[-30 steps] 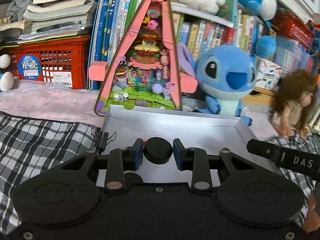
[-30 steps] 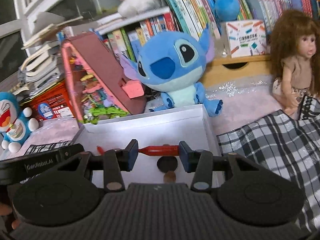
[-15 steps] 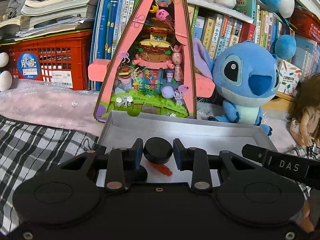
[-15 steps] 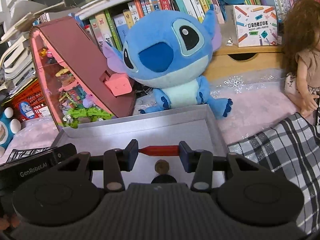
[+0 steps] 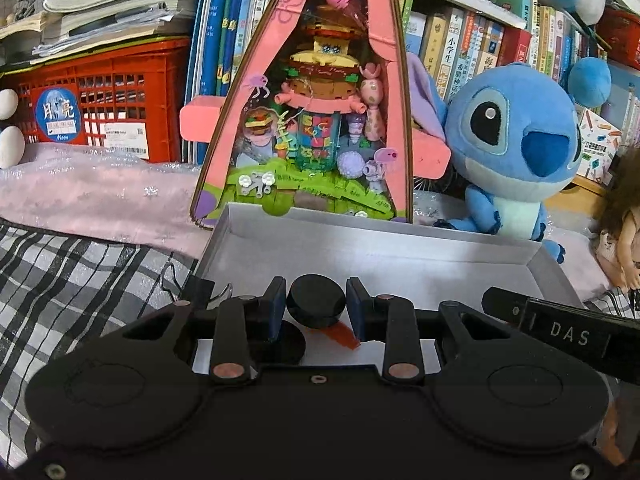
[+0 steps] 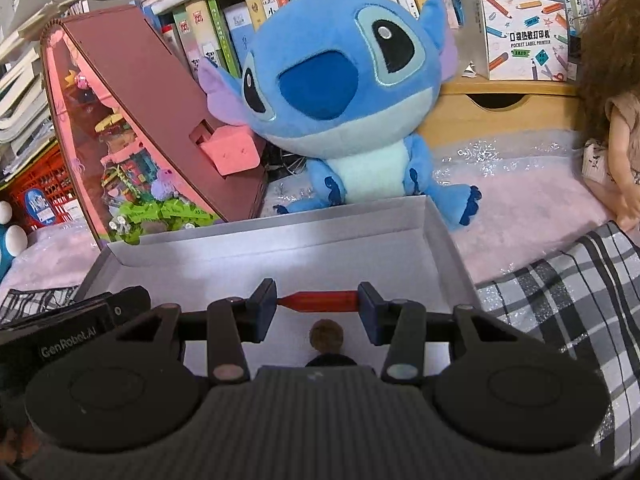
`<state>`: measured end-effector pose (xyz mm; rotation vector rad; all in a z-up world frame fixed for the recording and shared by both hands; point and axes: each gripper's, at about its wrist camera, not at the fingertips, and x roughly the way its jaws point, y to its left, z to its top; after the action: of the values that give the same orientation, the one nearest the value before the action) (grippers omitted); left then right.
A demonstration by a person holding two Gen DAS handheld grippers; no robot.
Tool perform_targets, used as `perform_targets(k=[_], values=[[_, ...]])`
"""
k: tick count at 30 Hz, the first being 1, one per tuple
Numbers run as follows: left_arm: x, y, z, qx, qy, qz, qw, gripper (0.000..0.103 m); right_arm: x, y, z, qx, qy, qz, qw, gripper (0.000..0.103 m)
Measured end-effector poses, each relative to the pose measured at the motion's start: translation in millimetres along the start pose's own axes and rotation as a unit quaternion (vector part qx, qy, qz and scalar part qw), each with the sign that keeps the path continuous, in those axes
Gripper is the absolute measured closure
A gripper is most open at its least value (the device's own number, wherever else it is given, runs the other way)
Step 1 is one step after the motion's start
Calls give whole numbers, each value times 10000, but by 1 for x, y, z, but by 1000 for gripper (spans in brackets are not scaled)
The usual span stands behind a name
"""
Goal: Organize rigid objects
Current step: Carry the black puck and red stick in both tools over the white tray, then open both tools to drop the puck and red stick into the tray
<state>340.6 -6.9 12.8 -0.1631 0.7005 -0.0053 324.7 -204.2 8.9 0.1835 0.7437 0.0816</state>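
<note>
My left gripper (image 5: 316, 304) is shut on a round black cap (image 5: 317, 301) and holds it over the near part of the white shallow box (image 5: 360, 248). Below it in the box lie another black round piece (image 5: 286, 346) and an orange-red piece (image 5: 340, 334). My right gripper (image 6: 318, 304) is shut on a red pen-like stick (image 6: 320, 301), held crosswise over the same box (image 6: 280, 256). A small brown round piece (image 6: 326, 332) lies in the box under it. The left gripper's body (image 6: 76, 320) shows at the left of the right wrist view.
A black binder clip (image 5: 188, 284) sits at the box's left edge on the plaid cloth (image 5: 80, 280). Behind the box stand a pink triangular toy display (image 5: 316, 120), a blue plush (image 5: 516, 152), a doll (image 6: 612, 120), a red crate (image 5: 104, 92) and bookshelves.
Both grippers have moved forward and lower over the box, each keeping its hold. The plush and toy display look closer.
</note>
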Motion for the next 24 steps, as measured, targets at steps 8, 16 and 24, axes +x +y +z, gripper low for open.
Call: perform_targets(k=[8, 16, 24], values=[[5, 0, 0, 14, 143, 85, 9999, 72, 6, 2, 1, -44, 148, -20, 9999, 53], [8, 1, 0, 15, 206, 131, 9997, 72, 9, 2, 3, -35, 257, -58, 9996, 53], [9, 3, -1, -65, 280, 154, 9995, 73, 11, 2, 2, -22, 286, -57, 9996, 53]])
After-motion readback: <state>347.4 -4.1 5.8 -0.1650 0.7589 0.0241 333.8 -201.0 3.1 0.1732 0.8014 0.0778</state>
